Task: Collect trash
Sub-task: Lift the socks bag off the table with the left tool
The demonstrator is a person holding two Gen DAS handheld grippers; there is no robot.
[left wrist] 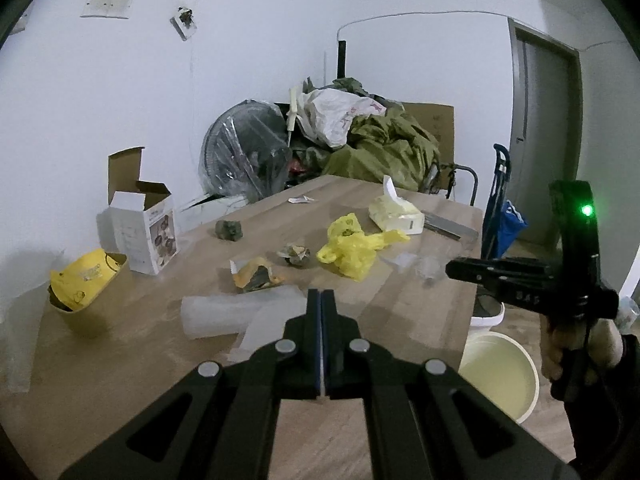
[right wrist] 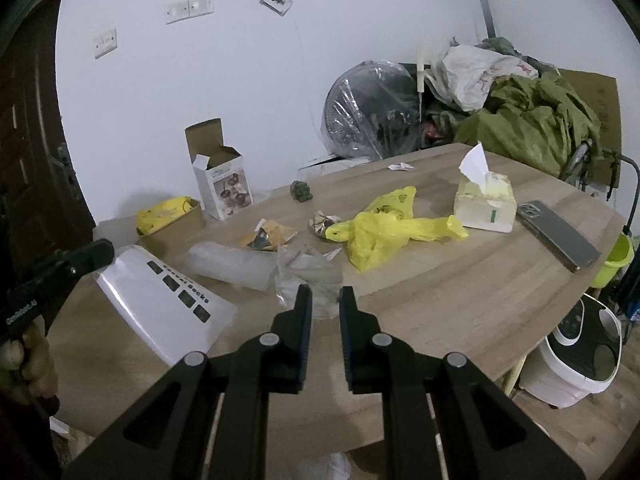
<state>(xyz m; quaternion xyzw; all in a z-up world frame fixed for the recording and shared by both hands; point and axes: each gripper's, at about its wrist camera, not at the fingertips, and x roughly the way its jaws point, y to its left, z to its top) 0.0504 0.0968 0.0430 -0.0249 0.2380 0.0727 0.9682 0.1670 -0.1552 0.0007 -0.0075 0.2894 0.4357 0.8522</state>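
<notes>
Trash lies on a wooden table [left wrist: 400, 312]: a yellow plastic bag [left wrist: 352, 246] [right wrist: 380, 232], an orange torn wrapper [left wrist: 256, 276] [right wrist: 270, 236], a crumpled foil ball [left wrist: 294, 256] [right wrist: 320, 222], a dark green wad [left wrist: 229, 231] [right wrist: 302, 191], clear plastic packaging [left wrist: 224, 314] [right wrist: 232, 262] and a crumpled clear wrapper [right wrist: 308, 276]. My left gripper [left wrist: 321, 300] is shut and empty, above the clear packaging. My right gripper [right wrist: 325, 300] is open, its jaws a little apart, just before the crumpled clear wrapper. It also shows in the left wrist view [left wrist: 450, 269].
A tissue pack [right wrist: 486, 204], a phone [right wrist: 558, 234], an open white box [right wrist: 222, 184], a brown carton with a yellow bag [right wrist: 168, 216] and a white sock package [right wrist: 168, 300] are on the table. A cream bucket [left wrist: 500, 376] stands on the floor at the right edge.
</notes>
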